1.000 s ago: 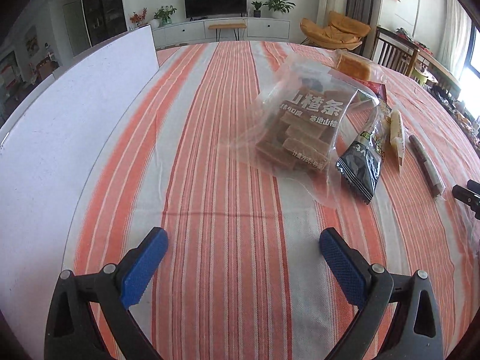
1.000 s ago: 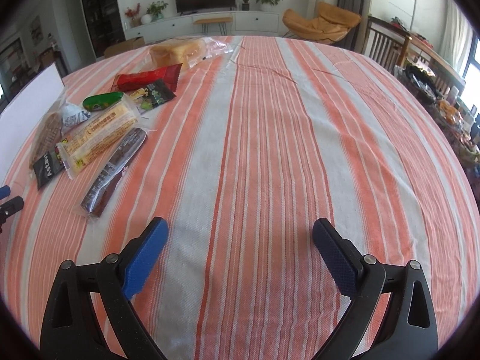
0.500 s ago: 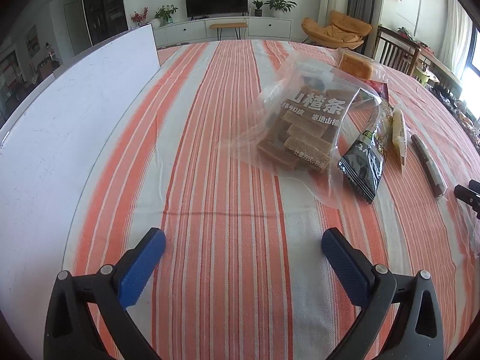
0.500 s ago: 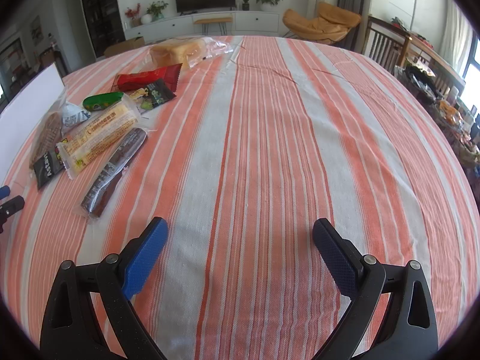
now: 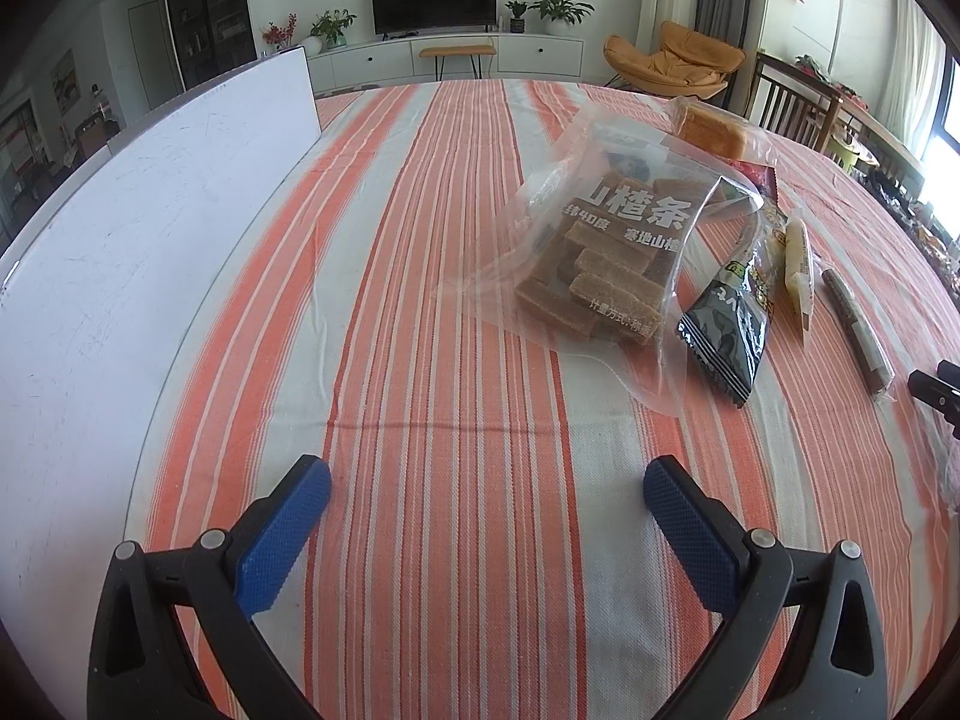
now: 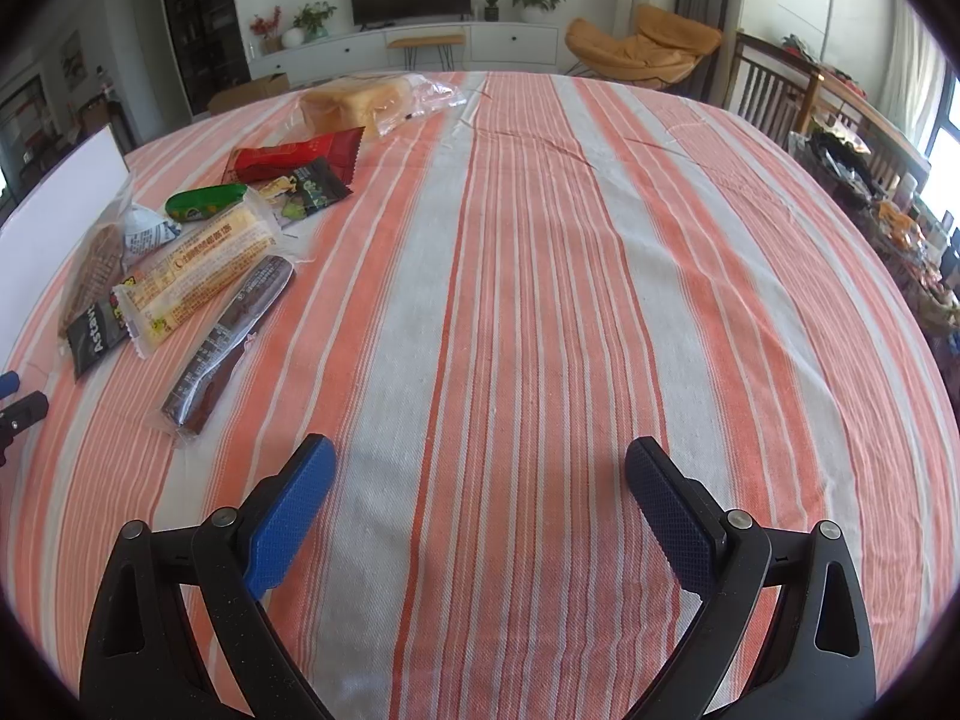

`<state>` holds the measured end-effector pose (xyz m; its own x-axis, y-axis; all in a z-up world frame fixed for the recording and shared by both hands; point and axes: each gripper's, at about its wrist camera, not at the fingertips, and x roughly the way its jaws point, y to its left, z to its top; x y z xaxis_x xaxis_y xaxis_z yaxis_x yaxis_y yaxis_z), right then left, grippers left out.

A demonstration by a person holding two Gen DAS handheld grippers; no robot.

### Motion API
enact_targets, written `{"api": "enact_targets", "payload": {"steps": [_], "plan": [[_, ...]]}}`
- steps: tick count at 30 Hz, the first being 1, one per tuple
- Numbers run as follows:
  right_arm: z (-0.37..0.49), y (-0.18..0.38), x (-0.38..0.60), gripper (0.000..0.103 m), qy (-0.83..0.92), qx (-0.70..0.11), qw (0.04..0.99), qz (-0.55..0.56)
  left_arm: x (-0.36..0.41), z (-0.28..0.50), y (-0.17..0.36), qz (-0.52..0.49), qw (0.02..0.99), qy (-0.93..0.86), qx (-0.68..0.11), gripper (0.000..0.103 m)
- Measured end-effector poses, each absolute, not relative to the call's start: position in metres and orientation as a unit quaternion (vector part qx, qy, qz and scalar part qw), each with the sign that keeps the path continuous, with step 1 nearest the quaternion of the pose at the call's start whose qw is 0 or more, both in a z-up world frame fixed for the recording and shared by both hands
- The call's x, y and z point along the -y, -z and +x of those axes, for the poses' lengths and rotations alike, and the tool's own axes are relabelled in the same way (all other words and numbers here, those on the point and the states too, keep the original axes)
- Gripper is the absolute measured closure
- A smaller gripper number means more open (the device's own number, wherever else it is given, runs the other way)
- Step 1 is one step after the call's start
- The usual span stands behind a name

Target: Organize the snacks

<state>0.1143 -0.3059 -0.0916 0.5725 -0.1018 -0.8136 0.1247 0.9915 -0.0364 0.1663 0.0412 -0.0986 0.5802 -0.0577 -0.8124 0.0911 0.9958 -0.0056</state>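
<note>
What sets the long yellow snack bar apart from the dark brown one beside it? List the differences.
The yellow snack bar is pale and broad with printed text; the dark brown bar is narrower, in a clear wrapper. The yellow one lies farther from the right gripper. Both lie flat, parallel and sealed on the striped tablecloth.

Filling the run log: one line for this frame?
phase: pre-grasp | left gripper: open, empty | right gripper: open, empty | clear plastic bag of brown bars: untouched on striped tablecloth
</note>
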Motion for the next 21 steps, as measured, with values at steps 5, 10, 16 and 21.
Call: {"api": "enact_targets", "payload": {"steps": [5, 10, 16, 21], "plan": [[0.1142, 0.0916, 0.3059, 0.004, 0.064, -0.458, 0.887, 0.012, -0.0414, 0.1663, 0.0986, 0.018, 0.889, 0.042, -0.456, 0.000], [0.1143, 0.0915, 0.3060, 0.004, 0.064, -0.458, 0.887, 0.012, -0.0415, 0.1663, 0.0986, 0.018, 0.889, 0.042, -0.456, 0.000], [0.1142, 0.0915, 0.3060, 0.004, 0.064, -0.458, 0.887, 0.012, -0.0420, 0.1662, 0.0984, 0.016, 0.889, 0.043, -0.456, 0.000], [0.1143, 0.0915, 0.3060, 0.004, 0.064, -0.458, 0.887, 0.012, -0.0476, 0.1644, 0.0944, 0.010, 0.887, 0.066, -0.457, 0.000]]}}
